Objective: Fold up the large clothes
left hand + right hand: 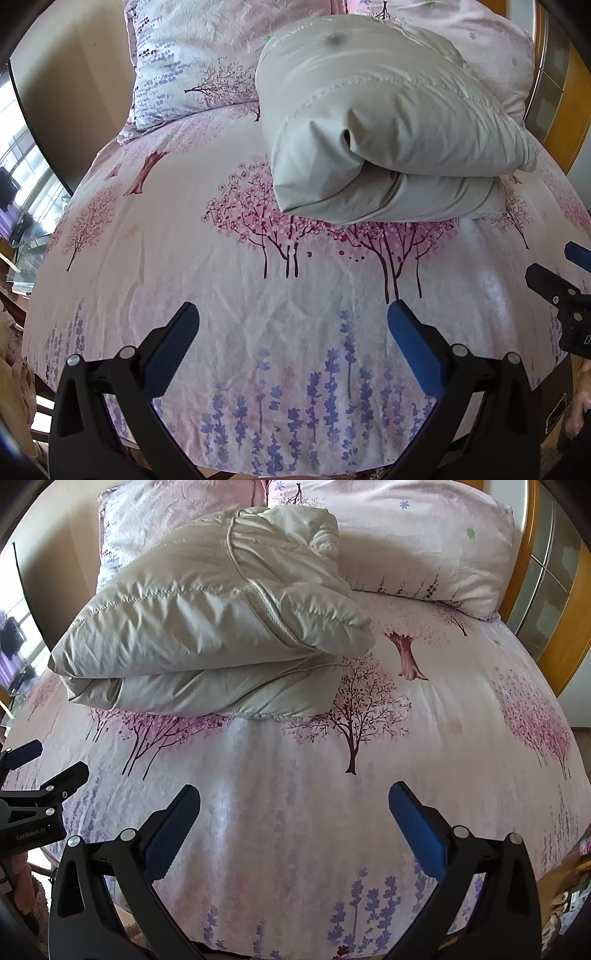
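While the folded jacket (pixel 388 122) lies on the bed (pixel 221 280), your left gripper (pixel 293 317) and right gripper (pixel 294 797) hover with jaws spread wide, empty.

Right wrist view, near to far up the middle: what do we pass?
Right gripper, open → bare floral bedsheet → folded grey puffer jacket → pink pillows at the head of the bed.

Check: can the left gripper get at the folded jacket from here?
Probably yes. The left gripper is open and empty, and only bare bedsheet lies between it and the folded jacket; the right gripper hangs off to the side.
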Available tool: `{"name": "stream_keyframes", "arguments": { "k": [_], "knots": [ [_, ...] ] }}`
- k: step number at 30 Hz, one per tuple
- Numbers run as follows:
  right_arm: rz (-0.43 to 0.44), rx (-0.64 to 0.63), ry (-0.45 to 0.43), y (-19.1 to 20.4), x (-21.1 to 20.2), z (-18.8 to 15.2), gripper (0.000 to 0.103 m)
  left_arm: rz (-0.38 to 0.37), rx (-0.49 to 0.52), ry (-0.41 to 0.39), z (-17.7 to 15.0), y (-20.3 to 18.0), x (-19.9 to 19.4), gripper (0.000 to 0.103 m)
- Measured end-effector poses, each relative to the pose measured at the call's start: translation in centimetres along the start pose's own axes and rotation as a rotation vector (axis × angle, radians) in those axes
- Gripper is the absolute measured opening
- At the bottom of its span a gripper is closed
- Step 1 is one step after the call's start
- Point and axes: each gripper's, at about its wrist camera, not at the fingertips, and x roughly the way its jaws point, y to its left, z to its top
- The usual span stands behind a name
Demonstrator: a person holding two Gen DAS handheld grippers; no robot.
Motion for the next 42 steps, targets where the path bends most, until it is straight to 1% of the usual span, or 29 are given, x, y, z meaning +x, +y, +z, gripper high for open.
{"name": "stream_keyframes", "arguments": {
  "k": [6, 42],
  "knots": [
    [0.002, -0.002, 0.011, 0.08, 0.31, -0.04, 0.102, 0.0, -0.003, 0.011, 0.01, 0.04, 0.4, 0.101],
    [0.0, 0.011, 0.017, 0.06, 0.9, -0.12, 0.102, -0.004, -0.006, 0.01, 0.18, -0.16, 0.57, 0.101]
  ]
}}
